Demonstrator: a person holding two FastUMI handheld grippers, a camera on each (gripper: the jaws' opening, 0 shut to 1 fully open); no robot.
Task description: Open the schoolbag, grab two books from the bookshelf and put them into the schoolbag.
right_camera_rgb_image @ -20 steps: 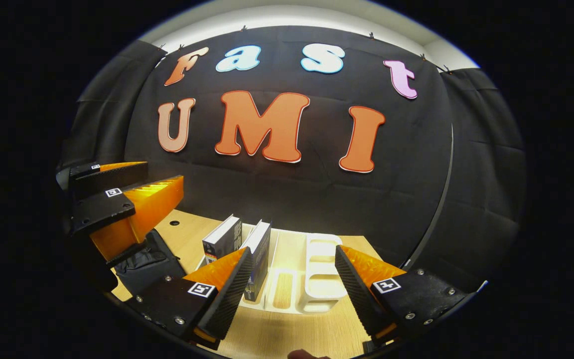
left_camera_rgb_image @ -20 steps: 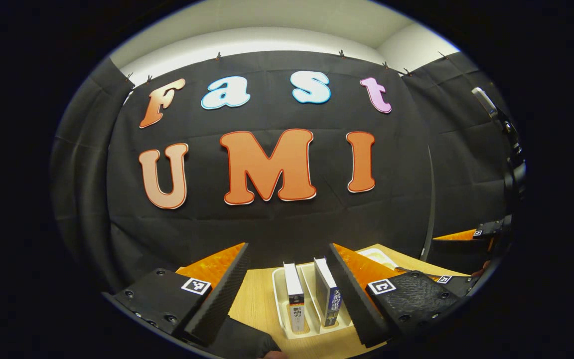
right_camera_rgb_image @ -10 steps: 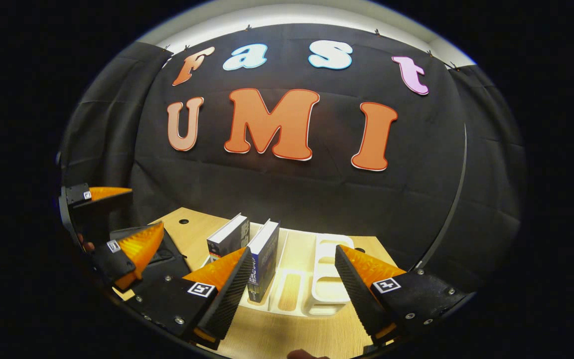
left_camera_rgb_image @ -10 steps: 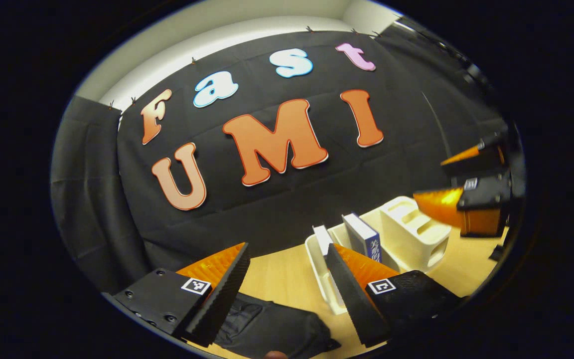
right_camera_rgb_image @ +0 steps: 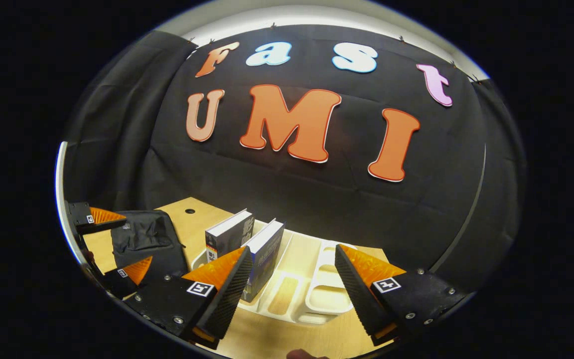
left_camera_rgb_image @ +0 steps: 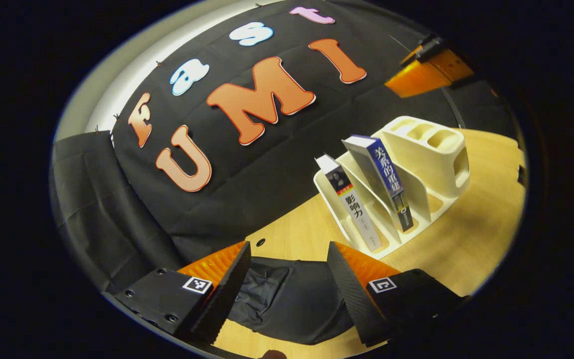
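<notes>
In the left gripper view, the left hand-held gripper (left_camera_rgb_image: 287, 291) hangs low over the worktop (left_camera_rgb_image: 471, 239) with its two fingers spread apart and nothing between them. Seen through that gap, a black schoolbag (left_camera_rgb_image: 287, 299) lies flat on the wood near the worktop's near edge; whether its zip is done up cannot be told. Beyond it, toward the back edge by the black cloth wall, a cream bookshelf (left_camera_rgb_image: 431, 149) stands with upright dividers. Two books stand in its slots, both tilted: a white-spined book (left_camera_rgb_image: 354, 209) in the slot closest to the schoolbag, and a blue-spined book (left_camera_rgb_image: 384, 182) in the slot just beside it. The rest of the bookshelf forms a taller block with open pockets on top. A small round hole (left_camera_rgb_image: 260, 242) sits in the worktop near the back edge. The right hand-held gripper (left_camera_rgb_image: 429, 67) shows high at the upper right, well apart from the books.

In the right gripper view, the right hand-held gripper (right_camera_rgb_image: 292, 284) is held above the near edge of the worktop (right_camera_rgb_image: 277, 339), fingers wide apart and empty. The bookshelf (right_camera_rgb_image: 327, 294) lies straight ahead, the blue-spined book (right_camera_rgb_image: 266, 252) partly hidden behind one finger and the white-spined book (right_camera_rgb_image: 227, 237) just beside it. The schoolbag (right_camera_rgb_image: 145, 239) rests toward the worktop's left edge. The left hand-held gripper (right_camera_rgb_image: 110, 247) shows at the far left with its fingers apart, one on either side of the schoolbag as seen from here.
</notes>
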